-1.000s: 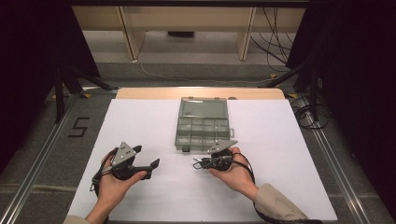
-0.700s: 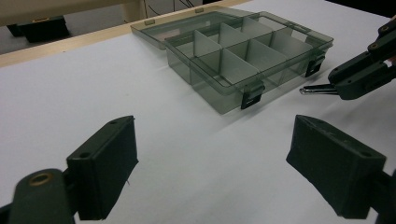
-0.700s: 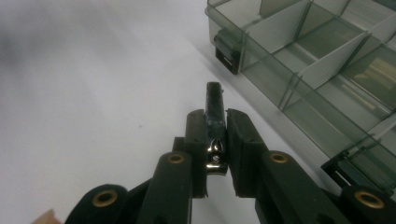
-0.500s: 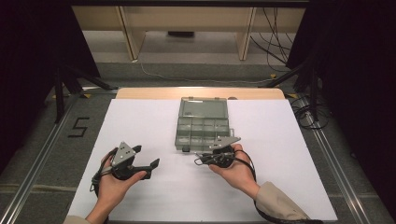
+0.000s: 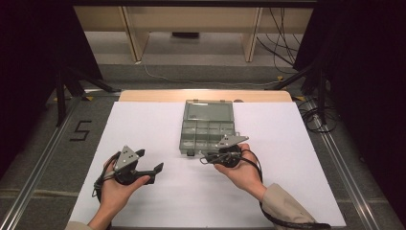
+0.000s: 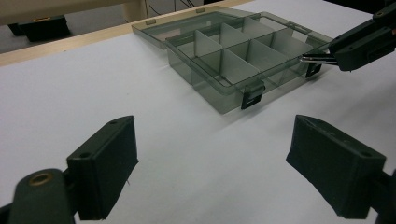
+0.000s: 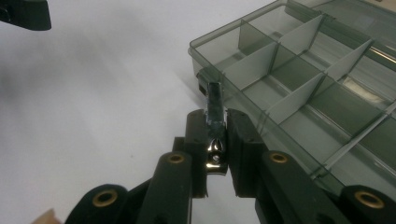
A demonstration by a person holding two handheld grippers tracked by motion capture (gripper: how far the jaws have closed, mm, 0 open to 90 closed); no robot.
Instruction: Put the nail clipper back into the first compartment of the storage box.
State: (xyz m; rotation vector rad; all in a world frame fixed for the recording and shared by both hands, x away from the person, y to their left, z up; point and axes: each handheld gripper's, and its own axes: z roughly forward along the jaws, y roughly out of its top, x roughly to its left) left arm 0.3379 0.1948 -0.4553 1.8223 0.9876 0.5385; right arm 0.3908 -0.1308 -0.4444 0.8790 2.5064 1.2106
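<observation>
Right claw [image 7: 215, 140] pinching clip [image 7: 215, 116], at organizer box [image 7: 322, 93] edge

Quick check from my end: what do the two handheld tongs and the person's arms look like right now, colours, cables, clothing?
Both tongs, left and right, are black with blocky jaws, brass-coloured rivets at the joints and a grey three-cornered plate on top. A black cable trails from each. The right forearm wears a beige sleeve; a beige cuff edge shows at the left wrist.

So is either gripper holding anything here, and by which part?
The right gripper is shut on a small metal clip, pinched at its silver rear end; its dark tip points at the organizer box. The left gripper is open, holding nothing.
</observation>
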